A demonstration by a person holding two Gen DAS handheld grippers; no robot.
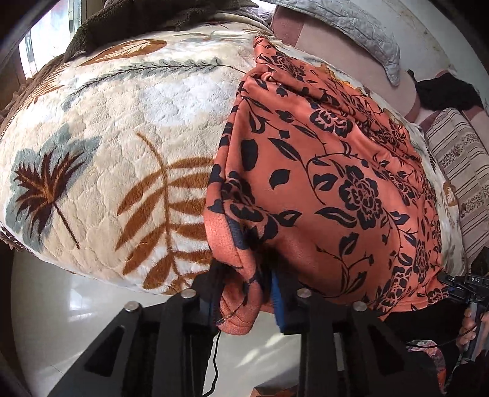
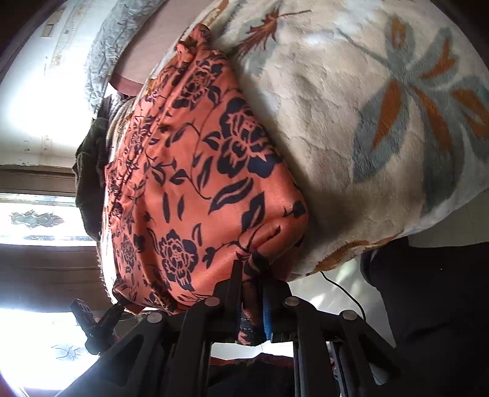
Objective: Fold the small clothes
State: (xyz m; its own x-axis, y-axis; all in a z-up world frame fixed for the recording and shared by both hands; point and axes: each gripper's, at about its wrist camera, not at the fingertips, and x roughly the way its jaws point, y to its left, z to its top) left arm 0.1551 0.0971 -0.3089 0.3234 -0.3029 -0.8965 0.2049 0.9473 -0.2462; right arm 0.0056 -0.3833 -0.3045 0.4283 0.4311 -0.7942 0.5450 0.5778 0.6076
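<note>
An orange garment with a black flower print (image 1: 336, 183) lies spread on a plush cream blanket with leaf patterns (image 1: 122, 137). My left gripper (image 1: 244, 293) is shut on the garment's near left corner at the blanket's front edge. My right gripper (image 2: 252, 293) is shut on the garment's other near corner (image 2: 259, 244); the garment (image 2: 189, 171) stretches away from it. The right gripper also shows at the right edge of the left wrist view (image 1: 458, 287), and the left gripper shows at the lower left of the right wrist view (image 2: 97, 320).
The blanket (image 2: 366, 107) covers a bed or sofa. A grey quilted pillow (image 1: 351, 27) and a striped cushion (image 1: 458, 171) lie at the far right. A dark brown throw (image 1: 137, 21) lies at the back. Glossy white floor tiles (image 1: 76, 320) lie below the blanket's edge.
</note>
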